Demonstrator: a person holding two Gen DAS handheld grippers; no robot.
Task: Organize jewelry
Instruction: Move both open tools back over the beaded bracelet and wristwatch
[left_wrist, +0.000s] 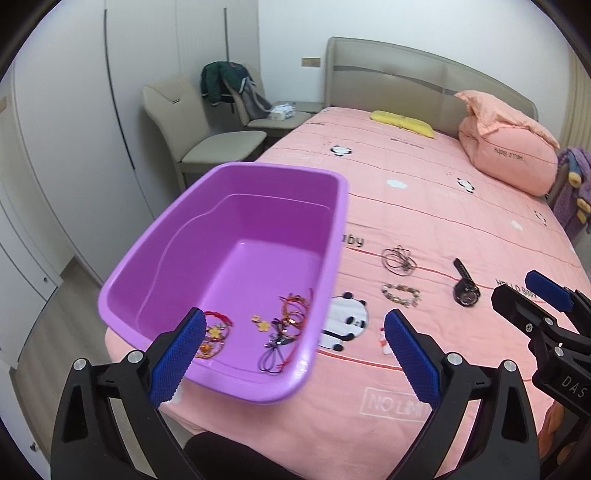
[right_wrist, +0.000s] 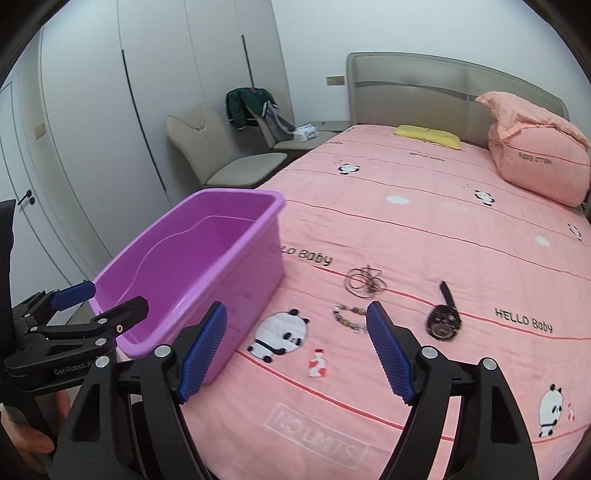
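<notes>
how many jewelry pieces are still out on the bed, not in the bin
3. The wire bangles lie farthest up the bed, the beaded bracelet just below them, and the watch to their right. All sit right of the purple bin. None looks hidden.

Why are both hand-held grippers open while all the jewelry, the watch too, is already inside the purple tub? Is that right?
Not quite. The left wrist view shows the watch, a beaded bracelet and a wire tangle lying on the bed, outside the purple tub. Both hand-held grippers are open.
</notes>
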